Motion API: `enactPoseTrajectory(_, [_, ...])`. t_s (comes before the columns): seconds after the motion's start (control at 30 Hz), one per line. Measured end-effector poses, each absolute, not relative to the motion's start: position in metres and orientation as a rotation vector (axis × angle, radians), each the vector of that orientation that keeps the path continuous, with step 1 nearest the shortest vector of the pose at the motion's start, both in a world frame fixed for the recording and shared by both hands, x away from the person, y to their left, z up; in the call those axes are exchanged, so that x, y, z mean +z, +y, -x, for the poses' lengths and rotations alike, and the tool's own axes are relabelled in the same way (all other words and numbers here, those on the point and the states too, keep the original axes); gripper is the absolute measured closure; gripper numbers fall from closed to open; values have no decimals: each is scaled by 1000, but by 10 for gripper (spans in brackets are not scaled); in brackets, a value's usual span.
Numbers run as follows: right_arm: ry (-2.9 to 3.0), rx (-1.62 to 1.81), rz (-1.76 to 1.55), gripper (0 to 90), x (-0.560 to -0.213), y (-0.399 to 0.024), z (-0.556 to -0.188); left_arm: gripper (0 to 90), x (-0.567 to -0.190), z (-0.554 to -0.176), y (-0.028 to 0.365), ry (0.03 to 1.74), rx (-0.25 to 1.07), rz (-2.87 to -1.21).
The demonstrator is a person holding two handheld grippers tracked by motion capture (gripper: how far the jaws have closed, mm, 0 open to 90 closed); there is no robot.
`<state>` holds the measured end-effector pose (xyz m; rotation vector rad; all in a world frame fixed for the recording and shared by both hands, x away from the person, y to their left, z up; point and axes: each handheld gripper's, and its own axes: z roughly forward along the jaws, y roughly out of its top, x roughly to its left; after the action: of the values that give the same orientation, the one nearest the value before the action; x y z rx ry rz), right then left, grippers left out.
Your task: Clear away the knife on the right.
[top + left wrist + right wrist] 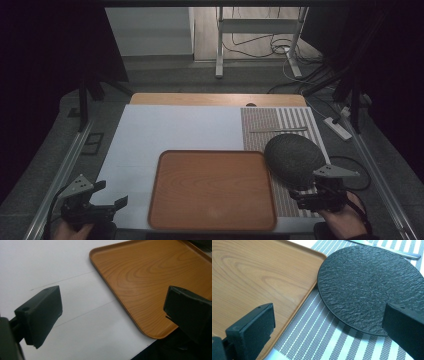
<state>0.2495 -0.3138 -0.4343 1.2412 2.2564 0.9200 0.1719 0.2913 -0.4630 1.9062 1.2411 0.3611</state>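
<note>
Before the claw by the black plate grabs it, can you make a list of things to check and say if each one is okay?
1. Right claw open: ok, its jaws stand wide apart in the right gripper view.
2. Claw lined up with the black plate: ok, the plate's near edge lies just ahead, between the jaws.
3. Plate free on top: ok, nothing lies on it.
4. Wooden tray has room: ok, its surface is bare.
5. Plate edge liftable from the striped mat: cannot tell, it lies flat.
6. Left claw out of the way: ok, open, over the white sheet left of the tray.
</note>
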Motion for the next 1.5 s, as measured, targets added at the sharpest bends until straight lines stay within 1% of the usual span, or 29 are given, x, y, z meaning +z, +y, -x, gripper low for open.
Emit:
enactPoseTrajectory(0.63, [2307, 913, -1247, 0, -440, -313, -273, 31, -463, -172, 291, 1245, 360, -1907])
enactPoseTrajectory(1.13, [2342, 831, -1241, 0, -447, -304, -301, 31, -463, -172, 292, 1249, 356, -1903])
enactPoseTrajectory(1.5, [2309, 843, -1288, 0, -450, -308, -328, 31, -463, -172, 292, 1249, 357, -1896])
